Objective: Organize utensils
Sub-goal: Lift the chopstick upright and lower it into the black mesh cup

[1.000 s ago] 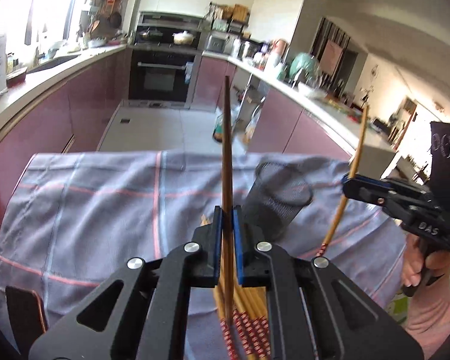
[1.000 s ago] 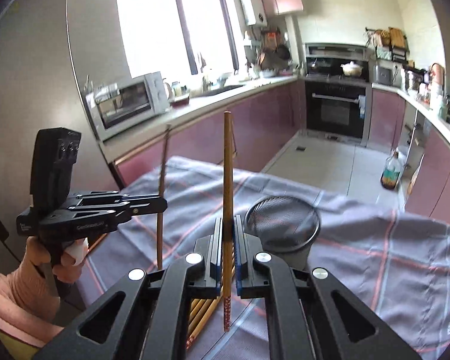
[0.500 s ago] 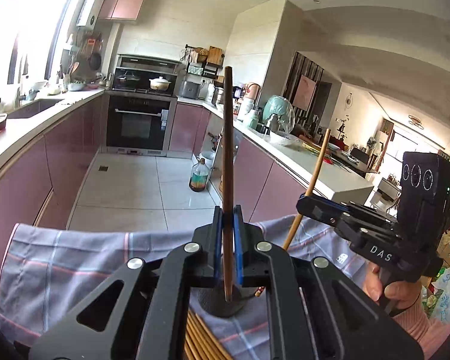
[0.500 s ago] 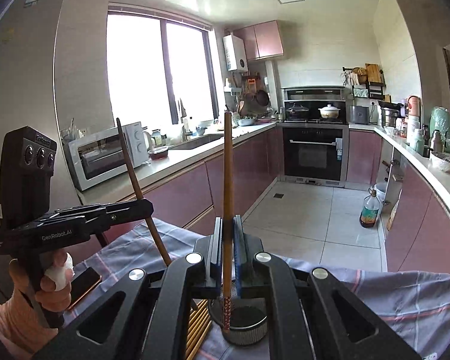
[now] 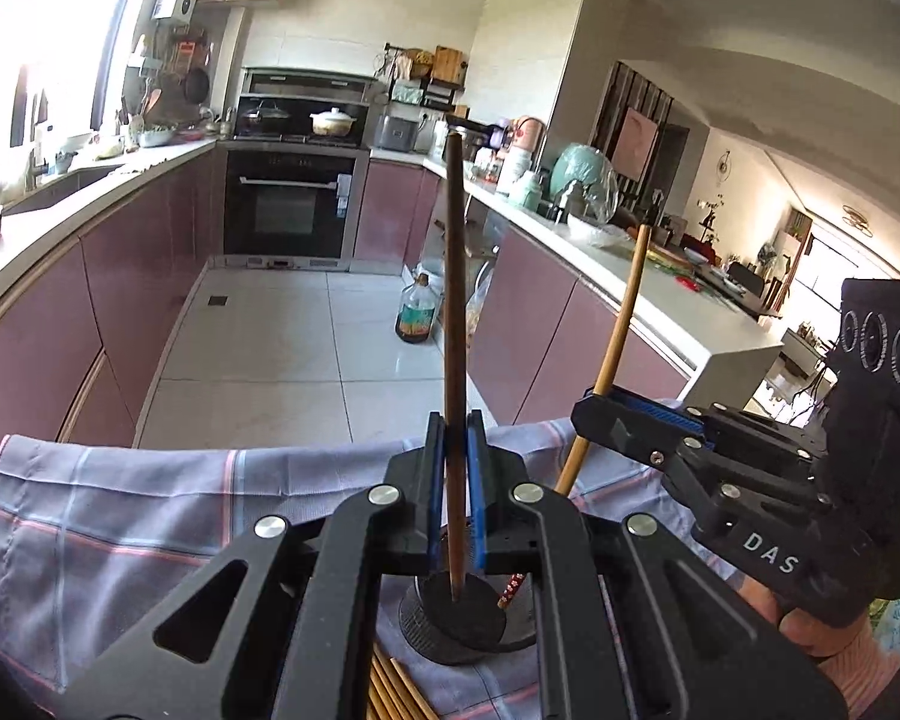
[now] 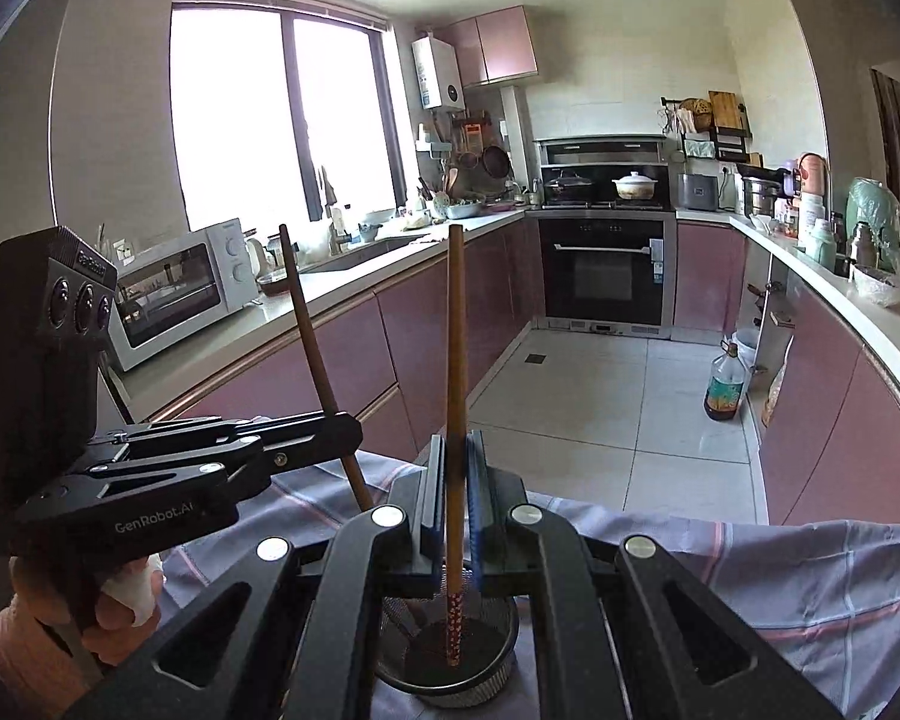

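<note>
A dark chopstick [image 5: 455, 324] was gripped upright by the left tool [image 5: 455, 501], its lower tip just inside the mesh cup [image 5: 459, 630]. A lighter chopstick [image 6: 455, 396] with a patterned end was clamped by the right tool [image 6: 455, 504], that end also lowered into the cup. Neither was let go yet, so the step was judged nearly finished. More chopsticks [image 5: 399, 693] lay loose on the checked cloth [image 5: 120, 510] over the surface, near and left of the cup, and were left to be gathered. Both tools crowded the same small opening, so a clash between them was judged possible. Farther off stood an oil bottle [image 5: 415, 315] on the floor and the oven [image 5: 291, 207].
</note>
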`<state>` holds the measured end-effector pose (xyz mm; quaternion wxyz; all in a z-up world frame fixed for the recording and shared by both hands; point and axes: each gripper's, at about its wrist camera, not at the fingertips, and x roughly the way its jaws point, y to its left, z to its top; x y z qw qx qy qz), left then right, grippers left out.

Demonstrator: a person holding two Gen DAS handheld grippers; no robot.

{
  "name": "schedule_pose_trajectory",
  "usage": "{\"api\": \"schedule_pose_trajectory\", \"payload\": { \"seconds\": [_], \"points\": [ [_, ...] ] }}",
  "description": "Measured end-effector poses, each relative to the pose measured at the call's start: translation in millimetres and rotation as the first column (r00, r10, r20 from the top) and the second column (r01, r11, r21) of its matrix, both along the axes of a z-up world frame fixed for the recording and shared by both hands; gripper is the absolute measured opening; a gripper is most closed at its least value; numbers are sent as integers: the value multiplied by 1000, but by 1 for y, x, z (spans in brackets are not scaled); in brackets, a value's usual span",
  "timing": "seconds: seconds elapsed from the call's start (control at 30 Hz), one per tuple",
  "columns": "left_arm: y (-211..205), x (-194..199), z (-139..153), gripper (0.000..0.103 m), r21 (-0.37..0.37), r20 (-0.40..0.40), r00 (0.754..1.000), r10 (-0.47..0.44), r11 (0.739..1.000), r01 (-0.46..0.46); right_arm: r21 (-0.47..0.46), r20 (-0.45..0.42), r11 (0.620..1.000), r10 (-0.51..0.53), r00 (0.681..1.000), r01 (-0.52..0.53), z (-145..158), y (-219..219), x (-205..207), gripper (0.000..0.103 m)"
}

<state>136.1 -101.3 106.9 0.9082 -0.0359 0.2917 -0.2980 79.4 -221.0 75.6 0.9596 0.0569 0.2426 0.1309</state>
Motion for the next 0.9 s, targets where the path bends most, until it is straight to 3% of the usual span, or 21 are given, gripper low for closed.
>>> {"api": "schedule_pose_trajectory", "payload": {
  "seconds": [0.33,0.6,0.9],
  "points": [
    [-13,39,-58,8,79,-72,997,-8,997,14,-1,-107,1000,-12,994,12,-31,6,18,5],
    [-13,47,-72,8,93,-84,996,-20,995,28,9,-171,1000,-21,985,23,-44,5,32,8],
    [-5,46,-80,18,87,-96,995,-7,996,15,14,-203,999,-36,978,40,-52,3,35,12]
  ]
}}
